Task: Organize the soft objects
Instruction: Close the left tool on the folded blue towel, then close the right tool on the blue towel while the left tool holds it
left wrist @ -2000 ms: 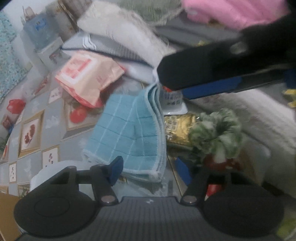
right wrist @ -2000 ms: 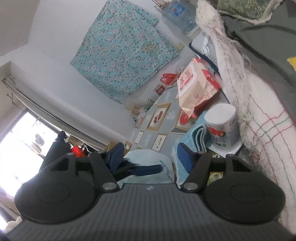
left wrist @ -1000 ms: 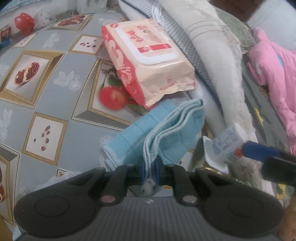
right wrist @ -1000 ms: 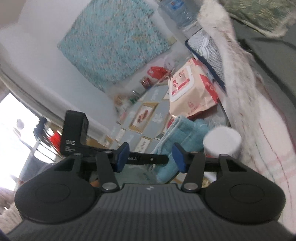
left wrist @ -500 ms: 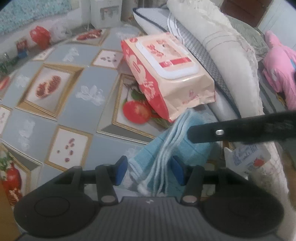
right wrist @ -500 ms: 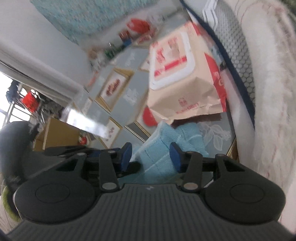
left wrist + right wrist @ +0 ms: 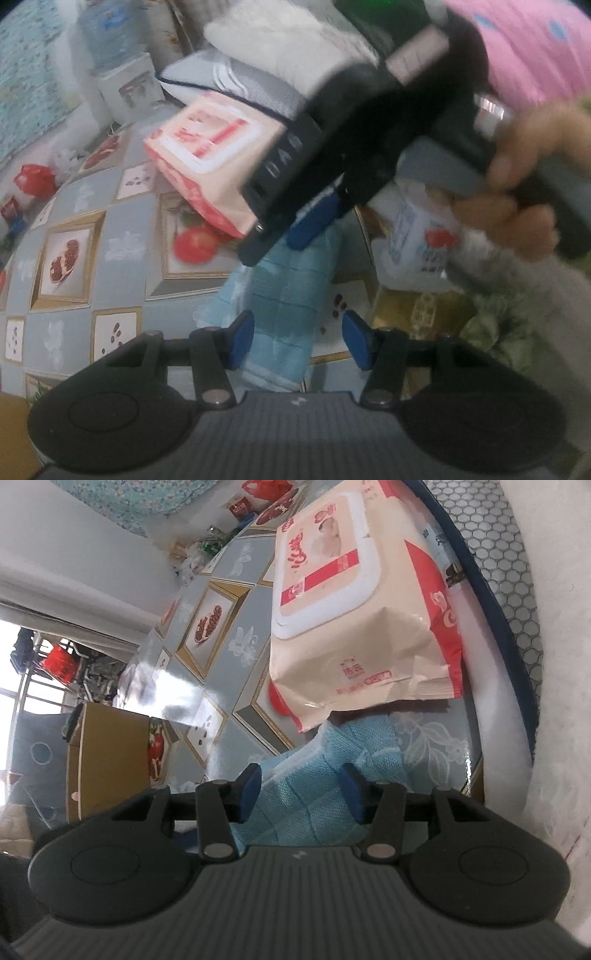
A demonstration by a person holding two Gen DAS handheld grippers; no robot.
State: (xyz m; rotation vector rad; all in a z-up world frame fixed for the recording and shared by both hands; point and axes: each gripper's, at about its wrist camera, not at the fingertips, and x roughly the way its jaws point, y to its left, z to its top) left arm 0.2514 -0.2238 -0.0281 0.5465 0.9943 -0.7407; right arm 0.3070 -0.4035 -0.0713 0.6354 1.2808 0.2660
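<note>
A folded light-blue cloth [image 7: 288, 288] lies on the patterned tablecloth [image 7: 122, 258], its far end under a pink pack of wet wipes [image 7: 210, 158]. My left gripper [image 7: 299, 339] is open over the cloth's near end, with the pads clear of it. My right gripper [image 7: 301, 794] has come down on the cloth [image 7: 306, 786] by the wipes pack [image 7: 351, 609]. Its jaws are opening slightly, the cloth lies between the pads, and I see no squeeze. In the left wrist view its black body [image 7: 332, 147] and the hand [image 7: 517, 184] holding it hide the cloth's far end.
A white cup [image 7: 417, 236], a gold packet [image 7: 417, 314] and a green fluffy scrunchie [image 7: 491, 325] sit right of the cloth. Behind are a white towel [image 7: 280, 40], a grey striped cloth [image 7: 229, 77] and a pink garment [image 7: 535, 48]. A cardboard box [image 7: 110, 757] stands past the table edge.
My left gripper, shut on the cloth's folded edge a second ago, has let go, opened and rolled. My right gripper has dropped onto the cloth's far end.
</note>
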